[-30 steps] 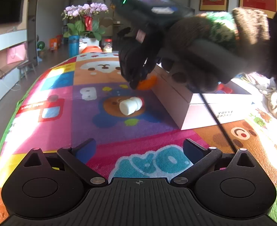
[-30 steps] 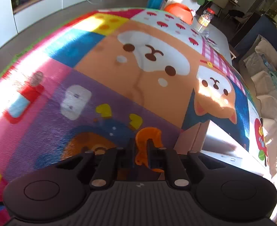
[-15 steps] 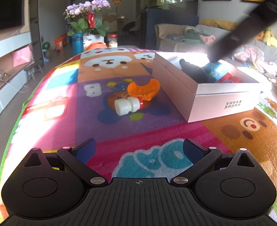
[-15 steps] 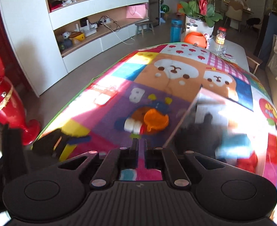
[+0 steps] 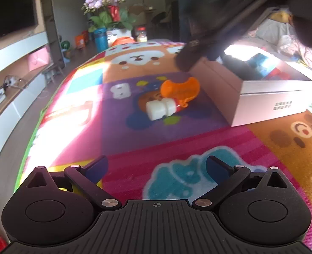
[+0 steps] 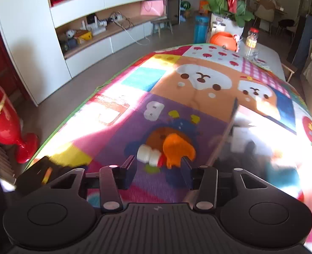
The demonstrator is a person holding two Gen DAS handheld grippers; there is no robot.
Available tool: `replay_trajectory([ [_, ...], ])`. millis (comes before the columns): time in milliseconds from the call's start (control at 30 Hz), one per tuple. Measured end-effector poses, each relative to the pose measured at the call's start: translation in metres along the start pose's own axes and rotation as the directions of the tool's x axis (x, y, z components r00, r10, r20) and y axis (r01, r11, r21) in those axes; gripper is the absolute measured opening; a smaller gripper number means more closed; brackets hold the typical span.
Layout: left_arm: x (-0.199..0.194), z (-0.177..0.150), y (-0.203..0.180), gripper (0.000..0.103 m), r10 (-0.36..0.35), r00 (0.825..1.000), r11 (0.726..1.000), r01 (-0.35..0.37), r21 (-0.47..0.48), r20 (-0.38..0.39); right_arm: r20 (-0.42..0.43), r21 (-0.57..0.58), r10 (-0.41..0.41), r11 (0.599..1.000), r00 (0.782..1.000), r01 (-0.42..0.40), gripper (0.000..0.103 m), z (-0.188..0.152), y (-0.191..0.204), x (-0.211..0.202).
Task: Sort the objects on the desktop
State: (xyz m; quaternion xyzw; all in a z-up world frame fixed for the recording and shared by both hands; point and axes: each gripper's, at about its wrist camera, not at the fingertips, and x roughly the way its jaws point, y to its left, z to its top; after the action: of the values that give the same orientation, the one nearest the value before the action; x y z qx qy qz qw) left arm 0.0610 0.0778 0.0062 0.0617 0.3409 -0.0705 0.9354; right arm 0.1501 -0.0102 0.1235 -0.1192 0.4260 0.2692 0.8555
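Observation:
An orange plastic piece lies on the colourful play mat beside a small bottle with a white cap, left of an open white box. The box holds dark and blue items. My left gripper is open and empty, low over the mat's near part. My right gripper is open above the orange piece and the white-capped bottle, not touching them. It shows blurred at the top of the left wrist view, over the box's far corner.
The mat covers a table; its left edge drops to the floor. A flower pot, a blue bottle, an orange bowl and a jar stand at the far end. A red vase stands on the floor left.
My right gripper held the orange piece a second ago, let it go beside the bottle, rose shut, and is now open and lower over both objects. The left gripper has barely moved.

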Motion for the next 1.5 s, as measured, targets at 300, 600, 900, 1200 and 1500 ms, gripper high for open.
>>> replay_trajectory([
  [300,0.002,-0.002,0.009,0.102,-0.048,0.999,0.997,0.047,-0.054,-0.016,-0.193,-0.127,-0.192,0.977,0.962,0.169,0.046,0.039,0.01,0.11],
  [600,-0.001,-0.003,0.011,0.102,-0.059,0.998,0.995,0.058,-0.075,-0.009,-0.138,-0.094,-0.133,0.988,0.981,0.121,0.006,0.035,0.013,0.076],
  [900,0.001,-0.002,0.009,0.102,-0.05,0.999,0.997,0.049,-0.067,-0.019,0.048,0.006,0.067,0.998,0.997,-0.068,0.005,-0.021,0.004,-0.066],
  [1200,0.001,-0.002,0.004,0.102,-0.004,1.0,0.999,0.003,-0.038,-0.016,0.062,0.126,-0.069,0.99,0.996,0.06,0.007,-0.135,-0.04,-0.081],
  [1500,-0.006,0.028,-0.008,0.092,0.02,0.996,0.999,-0.017,-0.04,0.088,0.214,0.133,-0.176,0.98,0.961,0.15,0.066,-0.214,-0.035,-0.079],
])
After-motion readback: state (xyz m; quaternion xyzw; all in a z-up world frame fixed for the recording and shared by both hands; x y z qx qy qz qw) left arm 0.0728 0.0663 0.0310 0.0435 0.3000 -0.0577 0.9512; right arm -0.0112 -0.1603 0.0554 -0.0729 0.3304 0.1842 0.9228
